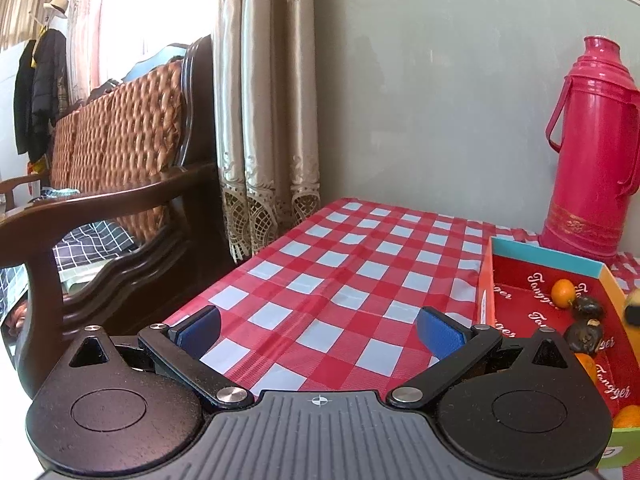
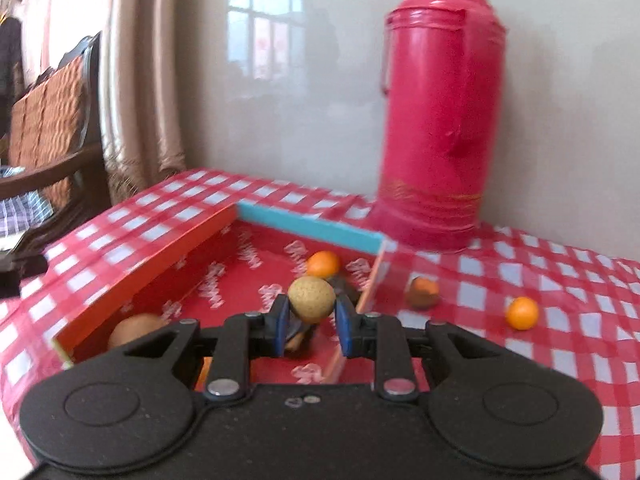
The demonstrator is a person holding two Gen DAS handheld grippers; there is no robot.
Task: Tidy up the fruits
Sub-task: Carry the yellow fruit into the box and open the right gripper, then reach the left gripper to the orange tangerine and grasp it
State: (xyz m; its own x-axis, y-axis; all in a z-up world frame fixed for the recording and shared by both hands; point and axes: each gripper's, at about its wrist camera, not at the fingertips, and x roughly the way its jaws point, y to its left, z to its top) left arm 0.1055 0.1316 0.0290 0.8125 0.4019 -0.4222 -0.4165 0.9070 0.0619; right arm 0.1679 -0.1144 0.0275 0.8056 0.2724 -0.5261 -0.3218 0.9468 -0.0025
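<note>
My right gripper is shut on a tan speckled round fruit and holds it over the red cardboard box. In the box lie a small orange, a brown fruit at the near left and dark fruits partly hidden behind the gripper. Outside the box on the cloth lie a half-dark orange fruit and a small orange. My left gripper is open and empty above the checked cloth, left of the box, where an orange and dark fruits show.
A tall pink thermos stands behind the box by the wall; it also shows in the left wrist view. A wooden chair with woven cushions stands past the table's left edge. Curtains hang behind.
</note>
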